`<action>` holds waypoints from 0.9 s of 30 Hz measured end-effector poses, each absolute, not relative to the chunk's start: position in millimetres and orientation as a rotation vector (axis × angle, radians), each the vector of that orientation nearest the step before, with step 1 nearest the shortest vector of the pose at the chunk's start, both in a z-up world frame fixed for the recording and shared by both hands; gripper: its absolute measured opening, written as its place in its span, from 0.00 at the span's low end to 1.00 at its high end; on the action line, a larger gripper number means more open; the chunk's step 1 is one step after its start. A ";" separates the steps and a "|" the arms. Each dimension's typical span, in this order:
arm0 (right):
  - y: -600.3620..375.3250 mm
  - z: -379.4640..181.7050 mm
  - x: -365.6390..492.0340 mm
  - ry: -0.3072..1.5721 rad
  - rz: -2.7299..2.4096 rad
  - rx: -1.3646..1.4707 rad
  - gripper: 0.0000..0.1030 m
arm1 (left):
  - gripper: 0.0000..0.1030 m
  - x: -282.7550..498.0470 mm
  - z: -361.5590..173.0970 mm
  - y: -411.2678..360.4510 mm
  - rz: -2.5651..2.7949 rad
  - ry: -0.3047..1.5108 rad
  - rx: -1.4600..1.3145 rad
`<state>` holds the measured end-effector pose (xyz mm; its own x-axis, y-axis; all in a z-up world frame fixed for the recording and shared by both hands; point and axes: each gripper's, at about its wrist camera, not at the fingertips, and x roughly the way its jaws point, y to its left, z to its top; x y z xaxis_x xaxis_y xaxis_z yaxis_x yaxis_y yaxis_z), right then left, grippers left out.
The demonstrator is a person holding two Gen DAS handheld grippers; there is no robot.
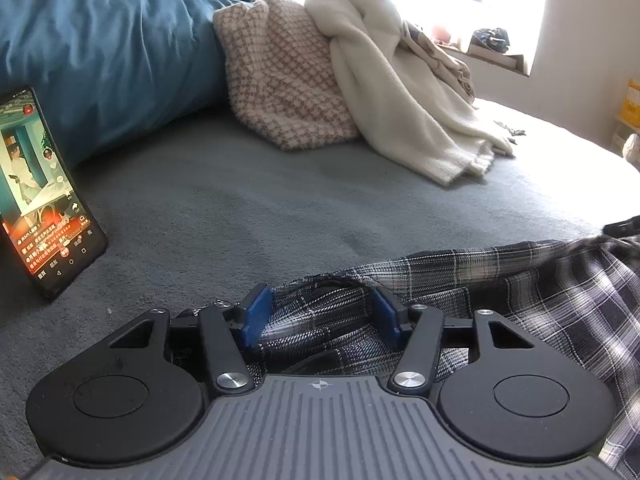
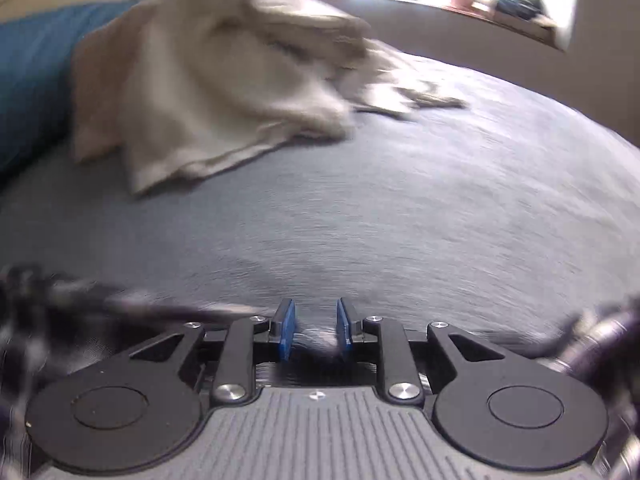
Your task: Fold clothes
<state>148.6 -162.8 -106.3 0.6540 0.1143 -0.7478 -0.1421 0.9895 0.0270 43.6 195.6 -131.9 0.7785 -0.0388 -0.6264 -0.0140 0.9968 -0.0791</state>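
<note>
Left wrist view shows the left gripper (image 1: 320, 312) low over the grey bed (image 1: 280, 208), its jaws spread wide with a bunched edge of the plaid shirt (image 1: 540, 280) lying between the blue pads but not pinched. The rest of the shirt trails off to the right along the near edge of the bed. In the right wrist view, which is motion-blurred, the right gripper (image 2: 316, 330) has its jaws partly apart with only bed sheet showing between them; dark plaid cloth smears past both lower corners.

The main risk, as I judge it, is that the left jaws close on several layers at once, so the fold starts crooked. The blur suggests a fast right hand, which could miss the hem. A phone (image 1: 44, 196) propped upright nearby could be knocked over by swinging cloth. The cream sweater (image 1: 392, 92) and checked knit (image 1: 280, 80) lie well apart.
</note>
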 end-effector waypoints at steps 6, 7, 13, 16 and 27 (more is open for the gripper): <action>-172.8 -84.4 126.4 0.804 0.294 0.099 0.23 | 0.54 44.0 -128.7 199.6 -0.001 0.675 -0.114; -160.9 -81.9 120.8 0.800 0.372 0.076 0.23 | 0.54 43.6 -128.4 200.5 0.007 0.673 -0.122; -85.6 -91.4 109.3 0.832 0.682 -0.010 0.23 | 0.54 40.9 -129.0 201.1 0.052 0.657 -0.111; -78.2 -110.0 128.0 0.843 0.584 0.065 0.21 | 0.54 40.2 -130.6 202.1 0.058 0.647 -0.101; -155.6 -91.8 122.9 0.779 0.358 0.371 0.23 | 0.54 25.4 -108.9 209.7 0.093 0.582 -0.135</action>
